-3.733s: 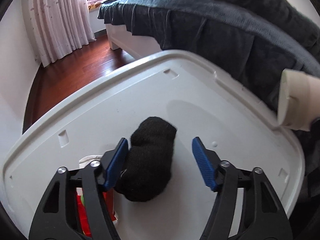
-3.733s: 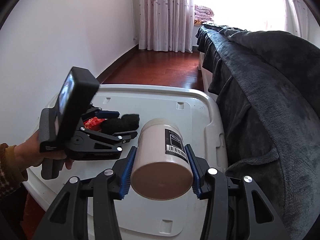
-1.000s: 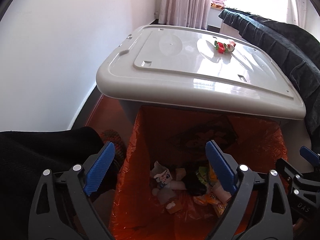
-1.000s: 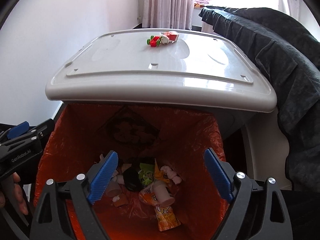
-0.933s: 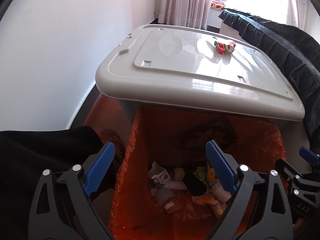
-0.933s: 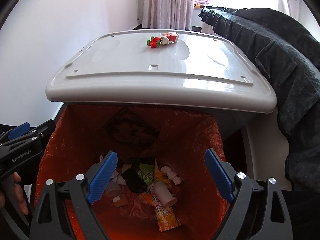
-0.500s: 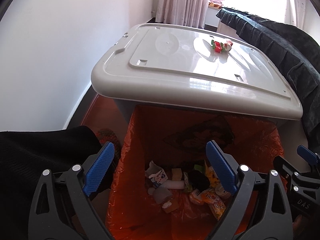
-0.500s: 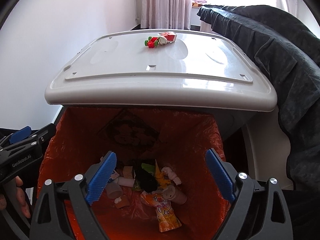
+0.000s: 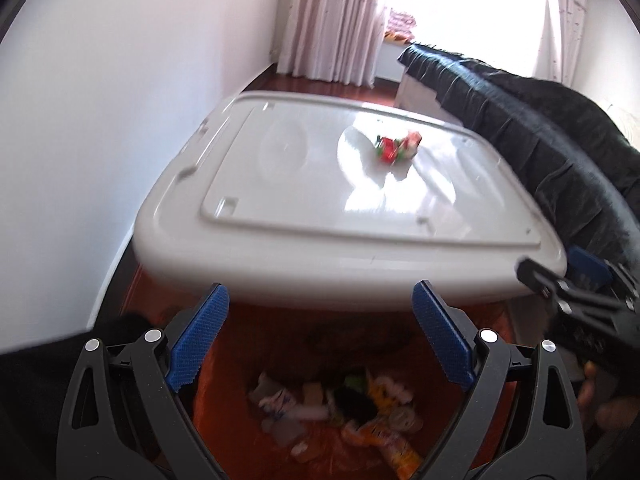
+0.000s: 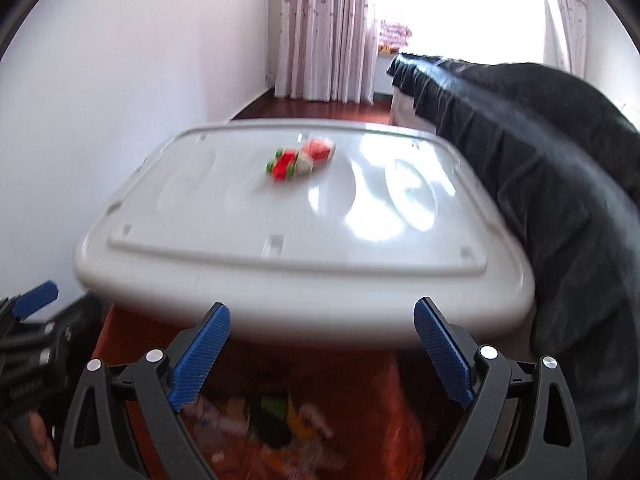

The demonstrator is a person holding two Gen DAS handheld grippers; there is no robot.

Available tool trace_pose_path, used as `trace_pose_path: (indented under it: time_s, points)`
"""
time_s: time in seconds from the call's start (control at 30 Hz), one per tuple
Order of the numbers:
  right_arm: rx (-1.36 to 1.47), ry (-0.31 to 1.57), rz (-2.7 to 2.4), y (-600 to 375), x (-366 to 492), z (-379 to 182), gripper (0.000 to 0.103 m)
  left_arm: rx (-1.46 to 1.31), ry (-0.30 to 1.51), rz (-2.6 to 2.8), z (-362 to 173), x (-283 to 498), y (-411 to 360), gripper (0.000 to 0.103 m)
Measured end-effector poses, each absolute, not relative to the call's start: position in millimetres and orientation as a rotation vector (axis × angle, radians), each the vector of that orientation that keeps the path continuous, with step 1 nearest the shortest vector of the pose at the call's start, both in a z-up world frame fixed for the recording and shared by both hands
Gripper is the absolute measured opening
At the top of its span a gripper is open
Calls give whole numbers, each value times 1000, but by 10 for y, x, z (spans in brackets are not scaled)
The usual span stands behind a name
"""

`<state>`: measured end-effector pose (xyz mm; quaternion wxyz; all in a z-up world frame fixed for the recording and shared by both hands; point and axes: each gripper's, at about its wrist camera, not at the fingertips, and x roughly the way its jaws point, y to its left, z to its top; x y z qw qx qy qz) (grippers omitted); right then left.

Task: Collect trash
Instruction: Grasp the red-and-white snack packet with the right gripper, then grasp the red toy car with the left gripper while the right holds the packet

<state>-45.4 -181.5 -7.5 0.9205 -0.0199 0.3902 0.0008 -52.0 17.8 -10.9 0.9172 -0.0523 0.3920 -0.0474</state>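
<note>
Two tools are in view, and both are spread wide apart with nothing between their blue pads. The left tool [image 9: 318, 340] hangs over the orange trash bag [image 9: 248, 344], touching nothing. The right tool [image 10: 322, 354] hangs over the same bag [image 10: 400, 408], and it holds nothing too. In the left view the right tool [image 9: 576, 300] shows at the right side, and a bit of the hand holding it shows under it.

Down in the bag lies a pile of trash [image 9: 352, 412]: wrappers, a dark lump and something yellow. It is blurry, so the pieces are hard to name. This pile is below both tools and close to them.

Past the bag stands a big white bin with a flat lid [image 10: 240, 216]. A small red and green piece of trash [image 10: 302, 160] lies on that lid, near its far edge and about midway across. It is well apart from both tools.

A dark blanket [image 10: 560, 160] covers the bed beside the lid's right edge.
</note>
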Motion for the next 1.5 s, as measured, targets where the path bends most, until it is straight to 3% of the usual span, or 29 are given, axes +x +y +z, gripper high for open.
trace_pose_path:
  time_s: [0.27, 0.7, 0.8, 0.83, 0.93, 1.2, 1.43, 1.5]
  points:
    - [-68, 785, -10, -1791, 816, 69, 91, -44, 713, -120, 63, -174, -11, 91]
    - [10, 965, -90, -1772, 2591, -503, 80, -35, 719, -121, -113, -4, 84, 91]
    - [24, 1027, -86, -1757, 2765, -651, 60, -20, 723, -126, -144, 2, 62, 91]
    - [35, 1047, -80, -1759, 2801, -695, 49, -15, 725, -128, -152, -3, 52, 91]
    - [62, 1082, -86, -1795, 2834, -750, 33, -16, 736, -128, -163, -10, 36, 91]
    - [66, 995, -38, -2021, 2474, -410, 31, -80, 745, -139, -34, 258, 19, 91]
    - [40, 902, -14, -2390, 1975, 31, 31, -55, 774, -220, -19, 1110, -528, 90]
    - [33, 888, -11, -2483, 1878, 94, 31, -38, 803, -252, -128, 1360, -714, 81]
